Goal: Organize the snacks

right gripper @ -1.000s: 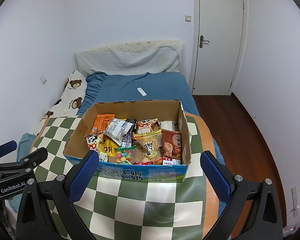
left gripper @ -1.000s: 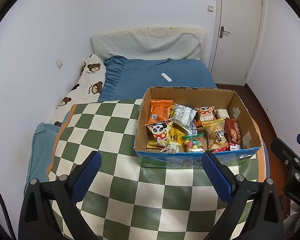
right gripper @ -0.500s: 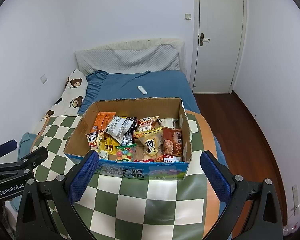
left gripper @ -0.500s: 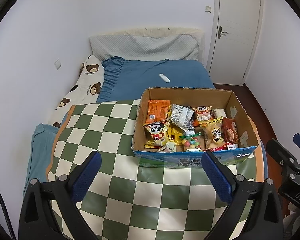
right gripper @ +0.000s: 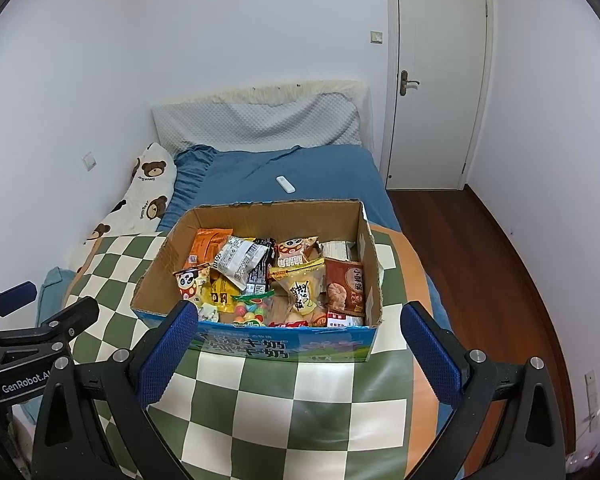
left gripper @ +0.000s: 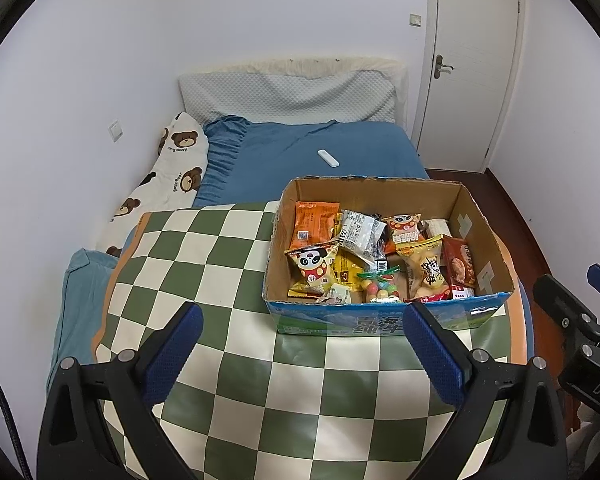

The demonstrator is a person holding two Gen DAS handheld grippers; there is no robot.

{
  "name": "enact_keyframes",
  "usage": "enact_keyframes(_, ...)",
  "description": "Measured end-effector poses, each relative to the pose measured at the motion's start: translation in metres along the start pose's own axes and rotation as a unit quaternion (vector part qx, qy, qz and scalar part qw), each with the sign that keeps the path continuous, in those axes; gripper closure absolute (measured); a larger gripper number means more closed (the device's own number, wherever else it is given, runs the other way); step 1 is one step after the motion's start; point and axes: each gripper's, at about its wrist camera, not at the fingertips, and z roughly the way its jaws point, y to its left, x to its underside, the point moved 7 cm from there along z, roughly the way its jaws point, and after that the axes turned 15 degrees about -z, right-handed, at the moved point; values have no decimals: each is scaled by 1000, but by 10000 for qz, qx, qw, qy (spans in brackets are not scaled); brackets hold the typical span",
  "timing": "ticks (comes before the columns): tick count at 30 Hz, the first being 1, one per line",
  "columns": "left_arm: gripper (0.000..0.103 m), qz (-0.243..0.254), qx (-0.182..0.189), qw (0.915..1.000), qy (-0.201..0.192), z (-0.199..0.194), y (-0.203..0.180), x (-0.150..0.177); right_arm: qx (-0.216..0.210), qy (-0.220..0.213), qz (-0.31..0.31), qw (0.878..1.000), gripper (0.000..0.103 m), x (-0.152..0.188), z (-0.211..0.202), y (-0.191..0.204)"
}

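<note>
An open cardboard box point(left gripper: 488, 248) point(right gripper: 160, 264) with a blue printed front stands on a green-and-cream checkered mat point(left gripper: 204, 272) point(right gripper: 284, 412). It holds several snack packets: an orange pack point(left gripper: 314, 224), a panda pack point(left gripper: 312, 266), a silver pack point(right gripper: 238, 260), a bag of coloured candies point(right gripper: 252, 310) and a brown pack point(right gripper: 344, 286). My left gripper point(left gripper: 302, 354) hovers open in front of the box, nothing between its blue pads. My right gripper point(right gripper: 298, 350) is also open and empty, close to the box's front wall.
The mat lies on a bed with a blue sheet point(left gripper: 300, 152). A white remote point(left gripper: 329, 158) rests on the sheet behind the box. A bear-print pillow point(left gripper: 172, 168) lies at the left wall. A shut white door point(right gripper: 436, 80) and wooden floor point(right gripper: 500, 248) are to the right.
Both grippers have drawn back and risen slightly, so the box sits a little farther off and higher in each view. Both stay open and the snacks have not moved.
</note>
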Motion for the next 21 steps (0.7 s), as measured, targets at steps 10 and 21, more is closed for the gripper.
enact_keyframes(10,1,12,18,10000,-26,-5,-2,-1,-4,-35,3,10000,0,-5,-5,0)
enact_keyframes(21,1,7,49,9999,-97,-9,-1,-4,-11,-39,-2,10000,0,-5,-7,1)
